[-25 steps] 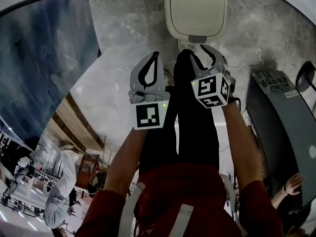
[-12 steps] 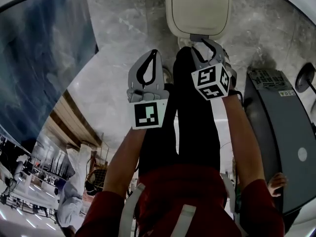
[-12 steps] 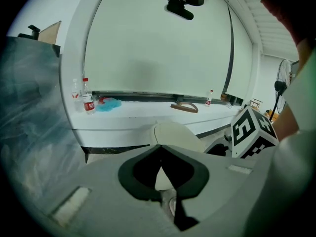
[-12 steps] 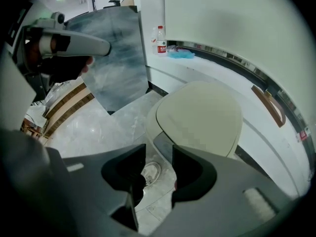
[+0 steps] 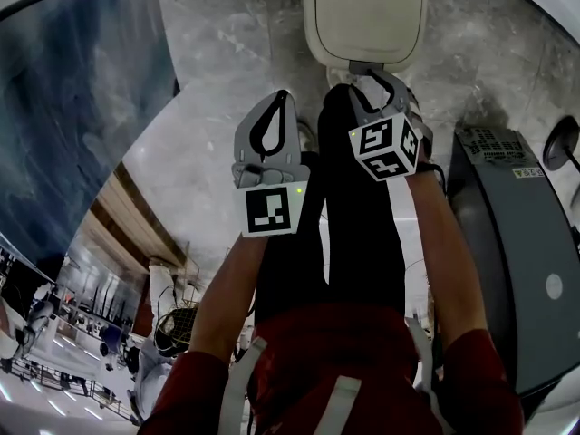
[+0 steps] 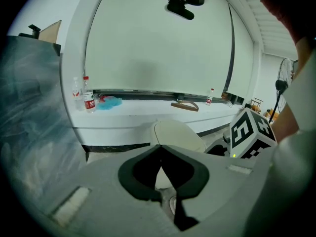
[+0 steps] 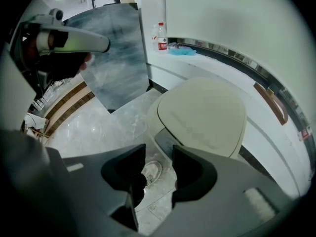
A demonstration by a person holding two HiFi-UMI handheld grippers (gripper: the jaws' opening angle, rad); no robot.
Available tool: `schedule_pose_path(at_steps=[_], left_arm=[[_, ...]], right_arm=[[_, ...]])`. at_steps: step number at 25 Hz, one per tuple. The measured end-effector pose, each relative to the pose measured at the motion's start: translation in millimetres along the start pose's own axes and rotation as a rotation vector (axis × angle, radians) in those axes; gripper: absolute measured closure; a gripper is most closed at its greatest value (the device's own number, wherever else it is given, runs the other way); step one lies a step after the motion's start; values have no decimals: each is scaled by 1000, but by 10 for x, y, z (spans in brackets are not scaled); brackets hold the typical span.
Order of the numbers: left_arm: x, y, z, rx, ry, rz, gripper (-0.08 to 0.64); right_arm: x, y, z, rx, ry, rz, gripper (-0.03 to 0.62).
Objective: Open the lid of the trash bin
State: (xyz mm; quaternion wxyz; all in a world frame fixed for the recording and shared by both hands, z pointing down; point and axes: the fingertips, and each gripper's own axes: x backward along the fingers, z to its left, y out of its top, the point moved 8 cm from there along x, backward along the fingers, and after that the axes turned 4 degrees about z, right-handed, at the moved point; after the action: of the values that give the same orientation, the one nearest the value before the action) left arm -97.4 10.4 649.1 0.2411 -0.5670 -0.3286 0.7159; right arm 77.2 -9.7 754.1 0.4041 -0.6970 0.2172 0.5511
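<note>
Right claw point(image 5: 373, 78), just spreading, empty near smooth rounded cream lid point(image 5: 364, 16); left claw point(image 5: 285, 98) closed.

free: marble floor point(image 5: 227, 53) left of bin point(image 5: 364, 16) | blocked: dark cabinet point(image 5: 507, 234) right, blue panel point(image 5: 82, 107) left

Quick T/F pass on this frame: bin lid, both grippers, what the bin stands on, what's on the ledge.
1. The trash bin has its lid down. True.
2. The right gripper is clamped on the lid. False: its jaws have just been opening and stand apart, with nothing gripped between them.
3. The left gripper has its jaws together. True.
4. The trash bin stands on a wooden table. False: it stands on the marble-look floor.
5. Bottles stand on the white ledge. True.
</note>
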Motion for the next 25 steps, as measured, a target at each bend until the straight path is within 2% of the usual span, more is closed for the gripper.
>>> schedule_pose_path(at_steps=[15, 25], left_arm=[[-22, -99, 15, -8, -3, 13, 555], [18, 11, 57, -33, -12, 0, 555]], right_arm=[[-96, -53, 65, -46, -13, -32, 430], [-70, -7, 55, -97, -4, -30, 416]])
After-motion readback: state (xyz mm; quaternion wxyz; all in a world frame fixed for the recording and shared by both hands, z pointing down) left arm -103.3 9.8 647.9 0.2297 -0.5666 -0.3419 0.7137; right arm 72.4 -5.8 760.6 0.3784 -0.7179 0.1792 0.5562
